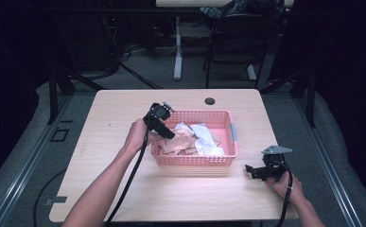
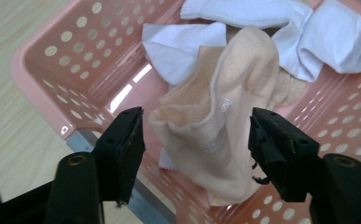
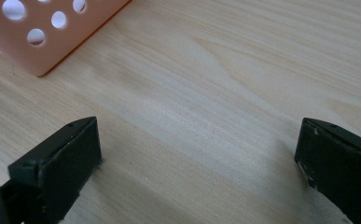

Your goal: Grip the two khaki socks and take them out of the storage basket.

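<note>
Left tool point(image 2: 197, 140) sits inside the pink basket point(image 2: 43, 70), its jaws apart on either side of a peach sock point(image 2: 220, 135), not pressing it. Right tool point(image 3: 197, 158) rests wide open over the bare surface point(image 3: 215, 70), beside the basket's corner.

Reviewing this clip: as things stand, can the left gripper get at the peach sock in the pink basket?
Probably yes. The left gripper is over the pink basket, with the peach sock between its jaws, which do not press it yet. The sock lies on top of the white socks, nothing covering it.
</note>
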`<state>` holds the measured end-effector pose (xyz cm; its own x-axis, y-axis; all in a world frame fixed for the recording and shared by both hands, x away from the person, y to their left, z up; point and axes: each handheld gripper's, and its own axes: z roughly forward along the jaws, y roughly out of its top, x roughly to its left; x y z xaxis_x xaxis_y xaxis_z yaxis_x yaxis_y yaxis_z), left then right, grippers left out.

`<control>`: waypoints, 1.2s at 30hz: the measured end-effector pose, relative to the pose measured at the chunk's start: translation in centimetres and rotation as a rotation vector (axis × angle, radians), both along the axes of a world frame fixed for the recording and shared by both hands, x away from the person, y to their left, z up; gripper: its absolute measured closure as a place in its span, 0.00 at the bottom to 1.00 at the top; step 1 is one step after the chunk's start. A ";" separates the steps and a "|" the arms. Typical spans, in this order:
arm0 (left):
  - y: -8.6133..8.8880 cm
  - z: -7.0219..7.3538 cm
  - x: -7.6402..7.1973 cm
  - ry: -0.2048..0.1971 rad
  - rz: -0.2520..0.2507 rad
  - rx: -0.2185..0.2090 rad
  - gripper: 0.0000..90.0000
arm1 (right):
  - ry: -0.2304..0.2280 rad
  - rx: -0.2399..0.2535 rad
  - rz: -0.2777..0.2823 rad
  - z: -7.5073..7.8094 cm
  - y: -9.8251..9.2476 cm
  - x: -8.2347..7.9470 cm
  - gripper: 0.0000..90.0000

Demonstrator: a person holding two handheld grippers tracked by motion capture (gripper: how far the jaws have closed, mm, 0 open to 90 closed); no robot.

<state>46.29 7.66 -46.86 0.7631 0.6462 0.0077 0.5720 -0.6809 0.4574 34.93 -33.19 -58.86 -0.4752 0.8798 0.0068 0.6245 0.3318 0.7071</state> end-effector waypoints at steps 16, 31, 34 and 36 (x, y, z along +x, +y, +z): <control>-0.9 -0.4 -0.1 0.009 -0.053 0.060 0.89 | 0.000 -0.007 -0.001 0.0 0.0 0.0 0.00; -0.5 1.4 -0.4 -0.017 -0.060 0.036 0.91 | -0.005 -0.001 -0.004 0.0 0.0 0.0 0.00; -0.4 1.9 -0.3 -0.015 -0.057 0.042 0.93 | -0.004 -0.001 -0.002 0.0 0.0 0.0 0.00; -0.3 2.0 -0.2 -0.006 -0.057 0.046 0.93 | -0.004 0.002 0.000 0.0 0.0 0.0 0.00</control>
